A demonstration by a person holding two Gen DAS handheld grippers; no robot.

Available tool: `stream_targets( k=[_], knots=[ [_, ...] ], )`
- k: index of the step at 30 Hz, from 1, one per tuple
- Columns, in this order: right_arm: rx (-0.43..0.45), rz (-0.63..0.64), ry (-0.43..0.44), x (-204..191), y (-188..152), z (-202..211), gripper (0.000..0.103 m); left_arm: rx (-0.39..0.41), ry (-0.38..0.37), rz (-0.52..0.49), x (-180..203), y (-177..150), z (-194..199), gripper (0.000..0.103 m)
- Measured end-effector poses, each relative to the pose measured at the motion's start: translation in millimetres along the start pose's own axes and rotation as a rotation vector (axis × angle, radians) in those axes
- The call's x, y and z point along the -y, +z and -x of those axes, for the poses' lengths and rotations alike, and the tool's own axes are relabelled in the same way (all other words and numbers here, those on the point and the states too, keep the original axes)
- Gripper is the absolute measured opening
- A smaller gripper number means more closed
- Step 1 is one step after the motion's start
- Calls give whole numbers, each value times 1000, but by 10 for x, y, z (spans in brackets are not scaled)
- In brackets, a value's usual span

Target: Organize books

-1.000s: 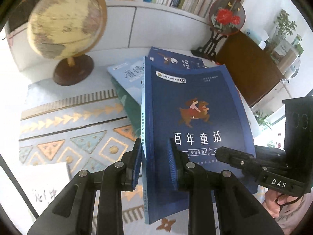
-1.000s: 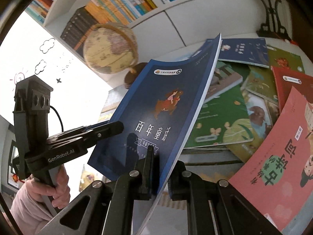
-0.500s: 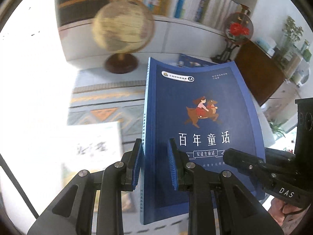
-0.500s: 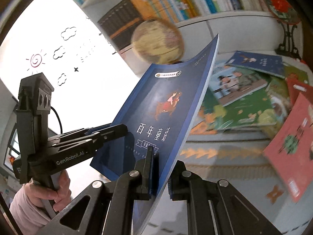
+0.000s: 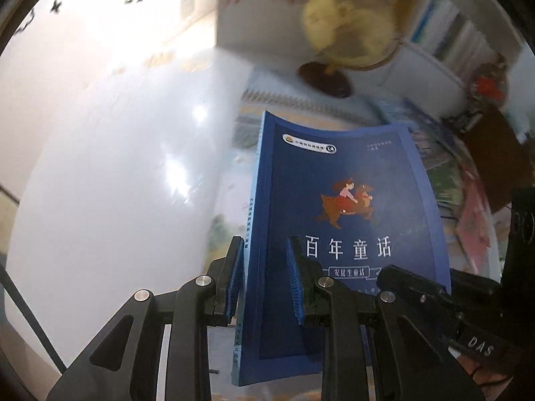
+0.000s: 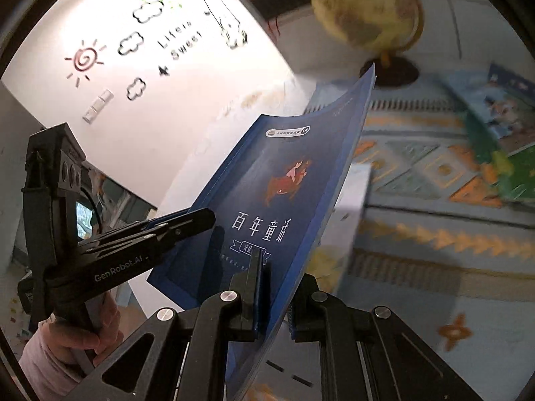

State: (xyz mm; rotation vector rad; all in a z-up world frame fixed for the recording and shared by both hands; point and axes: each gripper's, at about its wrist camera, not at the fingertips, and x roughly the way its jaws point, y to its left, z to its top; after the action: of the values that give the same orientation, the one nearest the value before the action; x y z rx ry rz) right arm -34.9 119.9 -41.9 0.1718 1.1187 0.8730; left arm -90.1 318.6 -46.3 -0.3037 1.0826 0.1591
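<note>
A dark blue book (image 5: 351, 183) with a picture of a child riding an animal hangs in the air, held by both grippers. In the left wrist view my left gripper (image 5: 264, 274) is shut on the book's lower edge near the spine. My right gripper (image 5: 401, 280) clamps the same edge further right. In the right wrist view the blue book (image 6: 284, 173) tilts up to the right, with my right gripper (image 6: 274, 297) shut on its bottom edge. My left gripper (image 6: 187, 225) grips it from the left, in a person's hand (image 6: 83, 334).
A globe (image 6: 364, 10) stands at the back of a table with a patterned cloth (image 6: 434, 234). Several books (image 6: 501, 117) lie spread at the right. A white book (image 6: 354, 193) lies behind the blue one. A white wall with drawings (image 6: 133, 50) fills the left.
Both grippers have swung left with the blue book still clamped. The globe and the spread books have slid to the right of both views, and the white wall has come in at the left.
</note>
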Motion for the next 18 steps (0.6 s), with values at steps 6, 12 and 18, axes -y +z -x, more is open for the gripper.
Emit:
stream_targets(
  k=[6, 12, 18],
  knots=[
    [-62, -63, -13, 141, -159, -555, 12, -70, 8, 58, -241, -102, -419, 21],
    [-68, -84, -48, 259, -143, -735, 12, -97, 16, 78, -243, -165, -628, 22],
    [-89, -150, -28, 406, -107, -871, 12, -96, 45, 83, -200, -155, -766, 23]
  ],
)
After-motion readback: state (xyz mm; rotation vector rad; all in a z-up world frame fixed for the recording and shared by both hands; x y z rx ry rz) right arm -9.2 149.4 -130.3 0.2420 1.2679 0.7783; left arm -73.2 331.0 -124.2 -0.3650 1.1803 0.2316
